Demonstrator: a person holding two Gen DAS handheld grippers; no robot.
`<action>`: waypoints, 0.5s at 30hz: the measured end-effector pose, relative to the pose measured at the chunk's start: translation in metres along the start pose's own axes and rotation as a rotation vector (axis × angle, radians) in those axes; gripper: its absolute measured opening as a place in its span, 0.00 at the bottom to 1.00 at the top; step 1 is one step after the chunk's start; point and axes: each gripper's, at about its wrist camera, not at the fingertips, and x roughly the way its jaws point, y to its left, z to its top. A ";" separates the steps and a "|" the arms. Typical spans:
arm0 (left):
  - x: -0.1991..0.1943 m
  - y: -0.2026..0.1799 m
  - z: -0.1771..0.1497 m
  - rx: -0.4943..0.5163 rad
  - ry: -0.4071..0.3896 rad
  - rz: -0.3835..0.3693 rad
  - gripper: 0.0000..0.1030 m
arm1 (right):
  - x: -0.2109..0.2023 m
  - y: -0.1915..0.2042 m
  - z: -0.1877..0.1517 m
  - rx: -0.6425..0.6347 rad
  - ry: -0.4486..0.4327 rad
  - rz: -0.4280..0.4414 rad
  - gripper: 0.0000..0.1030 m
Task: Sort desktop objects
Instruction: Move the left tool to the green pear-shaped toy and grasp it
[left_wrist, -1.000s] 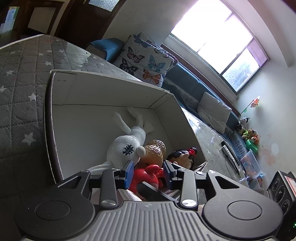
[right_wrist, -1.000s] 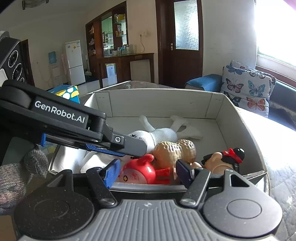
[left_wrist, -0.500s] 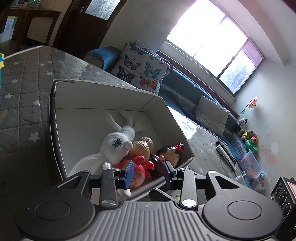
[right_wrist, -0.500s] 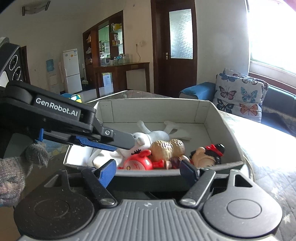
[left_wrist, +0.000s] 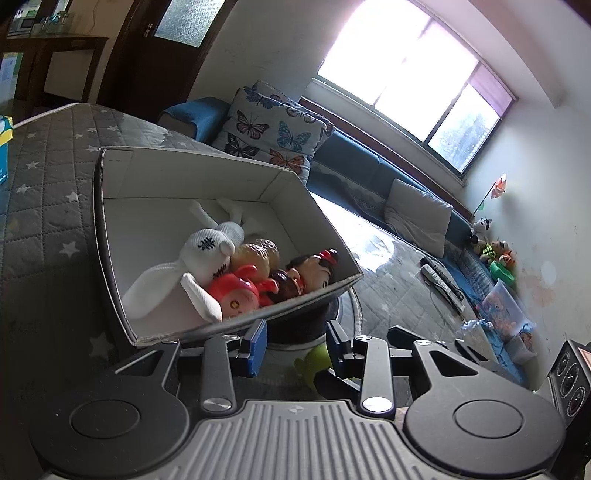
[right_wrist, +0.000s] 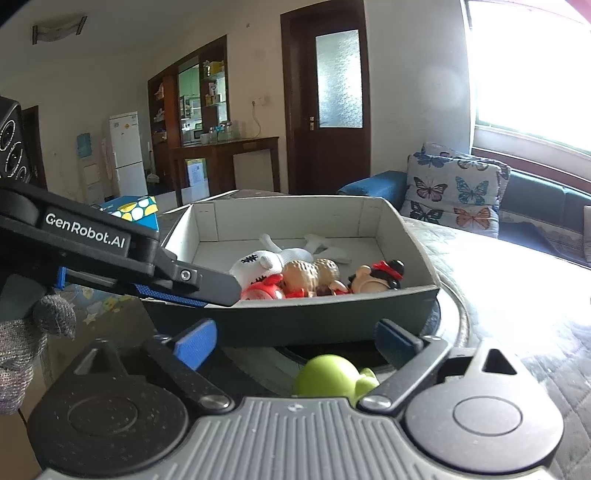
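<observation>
A white-lined cardboard box holds a white plush rabbit, a red toy, a tan knobbly toy and a doll with black hair. A green toy lies on the glass table below the box's near wall. My left gripper is open and empty, in front of the box. My right gripper is open and empty, with the green toy between its fingers, low down.
The box stands on a grey star-patterned quilted cover. A blue and yellow carton sits behind left. A butterfly cushion and sofa lie beyond. The left gripper's arm crosses the right wrist view.
Both grippers have pulled back and away from the box, which now looks smaller and farther. The green toy has come into view under them. The toys in the box have not moved.
</observation>
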 end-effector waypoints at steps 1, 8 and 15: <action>-0.001 -0.001 -0.002 0.003 0.001 0.002 0.36 | -0.002 0.001 -0.002 -0.001 0.000 -0.004 0.95; -0.004 -0.004 -0.018 0.005 0.016 0.018 0.36 | -0.012 0.004 -0.018 0.015 0.007 -0.024 0.97; -0.002 -0.006 -0.033 0.010 0.042 0.041 0.36 | -0.015 0.005 -0.033 0.040 0.027 -0.045 1.00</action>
